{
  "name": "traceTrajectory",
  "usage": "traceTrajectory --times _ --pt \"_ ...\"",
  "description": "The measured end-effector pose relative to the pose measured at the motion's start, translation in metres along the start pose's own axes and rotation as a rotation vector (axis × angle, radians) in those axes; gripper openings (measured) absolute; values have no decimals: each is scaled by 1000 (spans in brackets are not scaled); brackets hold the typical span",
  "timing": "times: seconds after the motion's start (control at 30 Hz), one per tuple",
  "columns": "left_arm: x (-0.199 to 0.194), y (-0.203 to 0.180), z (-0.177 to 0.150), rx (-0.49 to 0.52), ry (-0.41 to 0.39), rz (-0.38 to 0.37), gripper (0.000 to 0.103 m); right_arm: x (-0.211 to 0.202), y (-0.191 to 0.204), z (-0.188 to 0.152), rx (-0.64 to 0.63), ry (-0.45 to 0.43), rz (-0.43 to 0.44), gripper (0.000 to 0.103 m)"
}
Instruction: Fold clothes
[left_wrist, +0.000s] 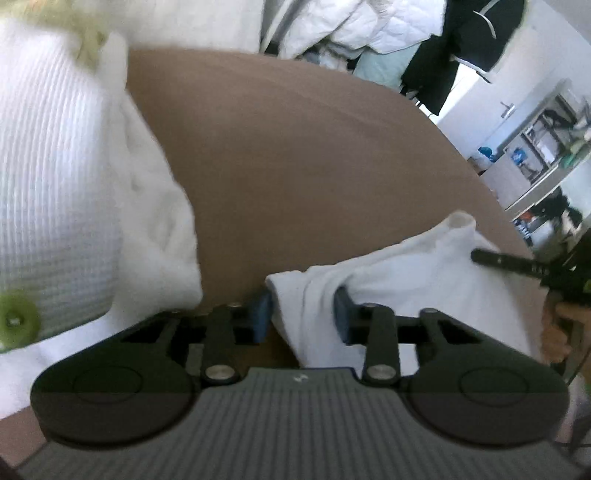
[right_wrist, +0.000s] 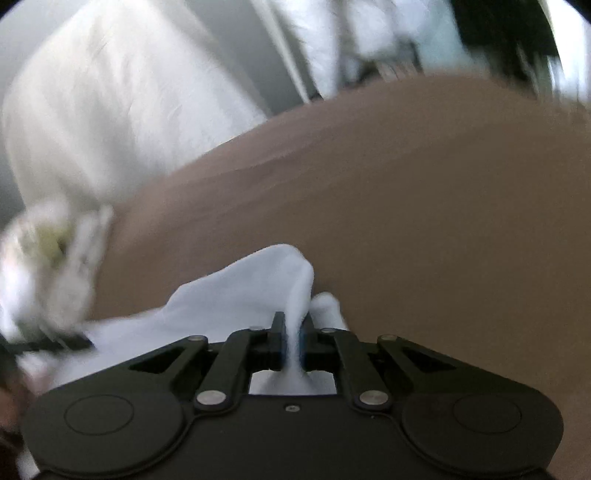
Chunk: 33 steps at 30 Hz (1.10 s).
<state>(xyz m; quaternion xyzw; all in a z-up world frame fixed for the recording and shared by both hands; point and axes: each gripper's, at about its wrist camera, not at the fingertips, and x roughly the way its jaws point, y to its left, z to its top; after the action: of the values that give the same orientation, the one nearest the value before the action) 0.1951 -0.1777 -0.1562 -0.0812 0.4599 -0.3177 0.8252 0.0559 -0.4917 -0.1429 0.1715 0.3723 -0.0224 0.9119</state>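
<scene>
A white garment lies bunched on a brown surface. In the left wrist view my left gripper has a fold of this garment filling the gap between its blue pads, which press on it. At the right edge of that view the right gripper's black finger rests on the same cloth, with a hand behind it. In the right wrist view my right gripper is shut on a thin pinch of the white garment, which rises in a peak ahead of the fingers.
A white waffle-knit garment with a green button lies at the left on the brown surface. White bedding, black clothes and shelves stand beyond the far edge. A white cushion-like mass lies at the left.
</scene>
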Motion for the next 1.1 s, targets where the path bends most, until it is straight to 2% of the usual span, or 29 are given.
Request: traceTrajectory --times 0.13,0.17,0.2,0.23,0.27,0.3,0.37,0.43,0.47,0.5,0.57,0.63,0.73,0.8,0.83,0.87,0.9,0.97,1.0,1.07,1.1 --pt "-2 -34 -6 152 -31 133 31 -4 4 0 -41 -16 -111 6" --pt "-1 -39 -6 160 -31 163 36 -3 3 -1 -40 -1 -186 6" --pt "-3 -42 -6 155 -34 193 47 -1 3 -4 -48 12 -306 6" --pt "-9 -42 -6 143 -40 213 53 0 2 -6 -54 26 -413 10" --pt "-14 -41 -7 132 -46 232 61 -4 -3 -9 -32 30 -467 11" --pt "-21 -41 -8 118 -53 248 64 -17 -13 -13 44 8 -438 15" --pt "-44 -39 -9 60 -77 206 63 -49 -27 -22 255 -69 -278 18" --pt "-67 -36 -10 -1 -101 159 64 -78 -30 -41 374 -120 -164 57" --pt "-76 -30 -13 -52 -103 85 65 -91 -29 -51 419 -141 -114 62" --pt "-75 -28 -13 -82 -71 16 66 -102 -27 -61 441 -152 -80 63" --pt "-72 -23 -15 -136 -8 -110 67 -117 -13 -77 394 -154 -72 63" --pt "-62 -34 -20 -73 37 -24 67 -126 -1 -91 312 -158 -81 63" --pt "-42 -53 -31 124 154 248 68 -116 20 -102 184 -111 -113 65" --pt "-42 -51 -34 133 166 294 69 -94 25 -108 121 -24 -192 63" --pt "-42 -51 -34 136 171 325 69 -84 25 -113 82 15 -253 57" --pt "-45 -52 -33 157 157 379 70 -77 24 -118 52 40 -323 57" --pt "-49 -49 -31 143 150 371 70 -76 20 -122 45 38 -392 58" --pt "-56 -44 -28 112 137 352 70 -87 2 -126 125 11 -450 59" --pt "-60 -38 -27 62 139 315 67 -96 -7 -128 182 -3 -470 60" --pt "-67 -28 -24 -10 133 223 68 -116 -19 -132 285 -34 -506 60" --pt "-69 -23 -23 -49 132 154 69 -126 -21 -134 310 -50 -504 60"
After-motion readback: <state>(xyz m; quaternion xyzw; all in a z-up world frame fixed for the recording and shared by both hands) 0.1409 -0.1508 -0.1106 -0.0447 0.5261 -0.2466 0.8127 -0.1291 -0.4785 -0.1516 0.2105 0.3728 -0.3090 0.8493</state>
